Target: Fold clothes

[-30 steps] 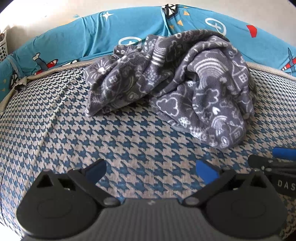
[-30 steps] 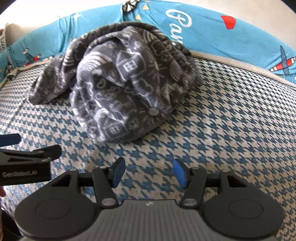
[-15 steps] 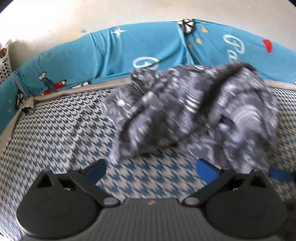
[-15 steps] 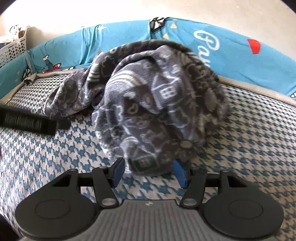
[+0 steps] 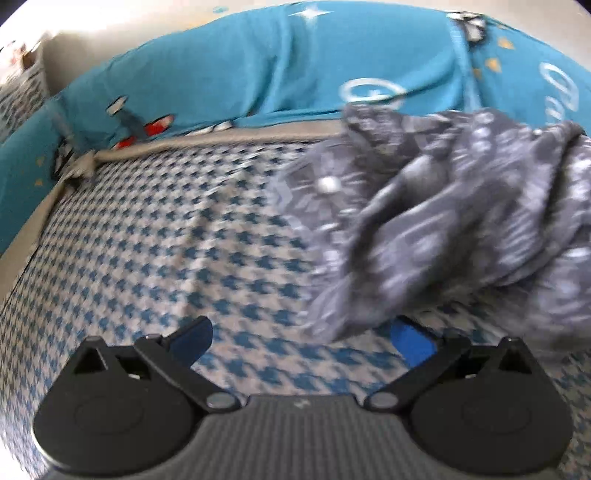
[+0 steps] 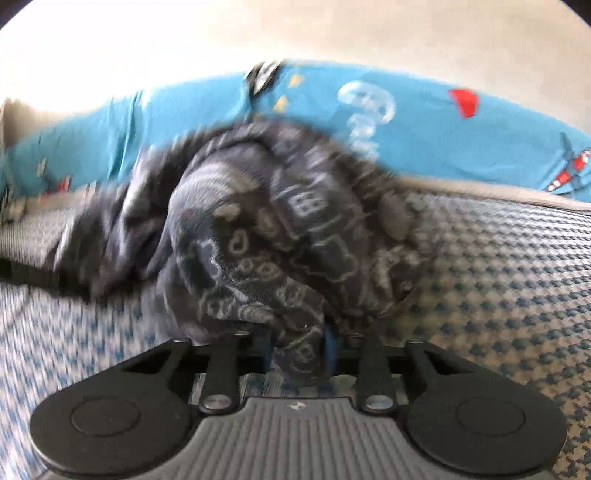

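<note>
The gray fleece garment (image 6: pixel 280 236) with white doodles of clouds and houses lies in a crumpled heap on the checked blue-and-white mattress (image 5: pixel 166 236). In the right wrist view it fills the middle of the picture, and its lowest fold hangs down at 6 o'clock, right into the right claw (image 6: pixel 299 350). That claw is closing, and the fold sits between its blue pads (image 6: pixel 330 349), which already squeeze it from both sides.

In the left wrist view the garment (image 5: pixel 454 206) is blurry and sits at about 3 o'clock. One tip of it points down toward 5 o'clock, just beside the right-hand blue pad of the left claw (image 5: pixel 303 339). The left claw is spread wide, with only the checked mattress showing between its two pads.

Behind the garment, at 12 o'clock, a bright blue bumper (image 5: pixel 295 66) with stars, planes and white letters runs around the edge of the mattress. A pale wall (image 6: pixel 258 33) is above it.
</note>
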The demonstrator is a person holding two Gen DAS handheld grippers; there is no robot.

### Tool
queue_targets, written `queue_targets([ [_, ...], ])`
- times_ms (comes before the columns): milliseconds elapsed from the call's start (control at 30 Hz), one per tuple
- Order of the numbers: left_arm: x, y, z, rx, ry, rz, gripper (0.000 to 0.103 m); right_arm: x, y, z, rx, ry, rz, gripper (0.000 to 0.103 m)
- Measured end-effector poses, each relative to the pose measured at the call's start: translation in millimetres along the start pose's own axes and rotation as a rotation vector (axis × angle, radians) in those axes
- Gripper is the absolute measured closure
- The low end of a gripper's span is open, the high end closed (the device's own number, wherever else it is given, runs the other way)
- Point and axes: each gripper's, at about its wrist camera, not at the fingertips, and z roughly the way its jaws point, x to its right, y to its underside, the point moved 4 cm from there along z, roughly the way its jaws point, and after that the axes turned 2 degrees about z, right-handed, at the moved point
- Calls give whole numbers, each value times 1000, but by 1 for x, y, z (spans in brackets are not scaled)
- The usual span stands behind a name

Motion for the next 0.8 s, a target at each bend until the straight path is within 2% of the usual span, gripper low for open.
queue_targets([
  [67, -10, -1, 4, -11, 4, -46, 0, 15, -14, -10, 72, 25, 52, 83],
  [167, -20, 0, 6, -23, 11, -95, 0, 41, -31, -18, 124, 91, 130, 83],
  [233, -21, 0, 4, -19, 25, -109, 0, 57, -37, -22, 130, 134, 173, 83],
  [367, -16, -2, -1, 3, 45, -101, 0, 77, -39, -27, 93, 151, 224, 80],
  [400, -14, -2, -3, 9, 54, -94, 0, 79, -36, -28, 75, 140, 232, 79],
  [467, -9, -2, -6, 19, 76, -81, 0, 84, -30, -32, 46, 111, 241, 67],
  [533, -3, -2, -8, 29, 96, -70, 0, 89, -24, -36, 44, 108, 256, 62],
  [667, 10, -2, -14, 63, 119, -53, 0, 102, -18, -47, 53, 48, 290, 59],
  [800, 24, -8, -24, 135, 126, -46, 0, 112, -16, -50, 57, -21, 343, 57],
])
